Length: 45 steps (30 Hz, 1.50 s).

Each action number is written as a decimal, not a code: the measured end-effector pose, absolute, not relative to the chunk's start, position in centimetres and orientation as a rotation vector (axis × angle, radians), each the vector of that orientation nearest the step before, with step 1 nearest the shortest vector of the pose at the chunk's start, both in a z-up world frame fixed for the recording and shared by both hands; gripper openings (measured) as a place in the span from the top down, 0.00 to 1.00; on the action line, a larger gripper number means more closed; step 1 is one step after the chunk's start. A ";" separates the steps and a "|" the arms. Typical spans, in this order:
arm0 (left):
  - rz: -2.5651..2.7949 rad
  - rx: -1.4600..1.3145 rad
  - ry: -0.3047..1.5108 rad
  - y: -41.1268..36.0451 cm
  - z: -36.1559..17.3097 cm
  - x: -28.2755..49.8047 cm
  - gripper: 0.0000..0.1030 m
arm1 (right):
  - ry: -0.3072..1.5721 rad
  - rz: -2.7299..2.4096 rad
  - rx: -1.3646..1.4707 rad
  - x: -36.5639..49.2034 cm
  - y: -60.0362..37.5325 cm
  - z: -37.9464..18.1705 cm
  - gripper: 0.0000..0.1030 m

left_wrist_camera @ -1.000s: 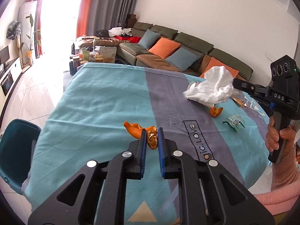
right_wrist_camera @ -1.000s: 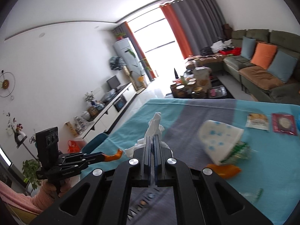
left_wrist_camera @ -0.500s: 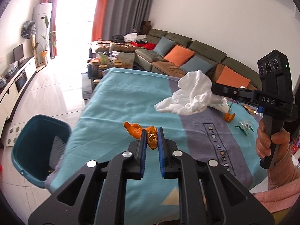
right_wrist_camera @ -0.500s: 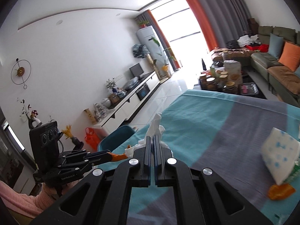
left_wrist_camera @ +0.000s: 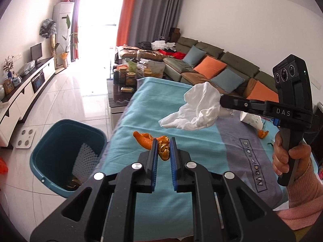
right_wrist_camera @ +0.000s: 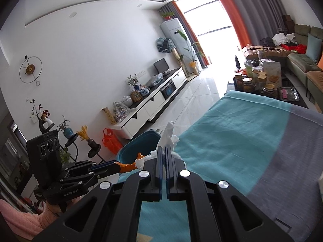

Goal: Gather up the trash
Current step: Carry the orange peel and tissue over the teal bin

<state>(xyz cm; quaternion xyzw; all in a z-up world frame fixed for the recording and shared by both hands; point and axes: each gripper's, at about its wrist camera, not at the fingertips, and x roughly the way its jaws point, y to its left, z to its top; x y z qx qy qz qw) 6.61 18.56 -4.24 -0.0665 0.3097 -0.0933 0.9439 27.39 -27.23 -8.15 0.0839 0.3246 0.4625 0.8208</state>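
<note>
Left wrist view is showing the left gripper (left_wrist_camera: 162, 148) clamped on orange peel (left_wrist_camera: 155, 143), its blue pads pressing a curled strip that is sticking out to the left. Over the last second this view has been swinging left: the teal bin (left_wrist_camera: 60, 153), earlier only a sliver at the frame edge, is now sitting wholly in sight on the floor beside the table (left_wrist_camera: 181, 173), with white mesh packing and some scraps lying inside. The peel is hanging over the table's left edge, near the bin but not yet above its opening.

The right gripper (left_wrist_camera: 221, 100) is travelling the same way, carrying a crumpled white tissue (left_wrist_camera: 193, 113) pinched at its tips; the tissue has been moving from the sofa side of the table toward the middle. In the right wrist view that gripper's (right_wrist_camera: 164, 151) jaws are nearly together with tissue (right_wrist_camera: 168, 135) poking up between them, and the bin's rim (right_wrist_camera: 141, 141) is appearing just ahead, where a second ago it was barely visible.

Both loads seem to be heading for the bin, so the drop looks close. More trash, another peel (left_wrist_camera: 262, 134) and a wrapper, is waiting on the table's right side.
</note>
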 end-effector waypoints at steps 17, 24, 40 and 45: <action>-0.039 -0.188 0.610 25.7 -3.9 5.8 0.89 | 0.734 1.065 0.127 28.3 -19.5 -8.0 0.98; 0.004 -0.206 0.615 27.3 -4.2 5.9 0.89 | 0.757 1.084 0.098 28.9 -16.7 -8.5 0.98; 0.076 -0.225 0.649 30.2 -5.8 7.3 0.89 | 0.813 1.115 0.027 29.1 -11.2 -10.2 0.98; 0.085 -0.226 0.662 30.4 -6.6 8.0 0.89 | 0.829 1.113 0.002 29.3 -9.9 -10.7 0.98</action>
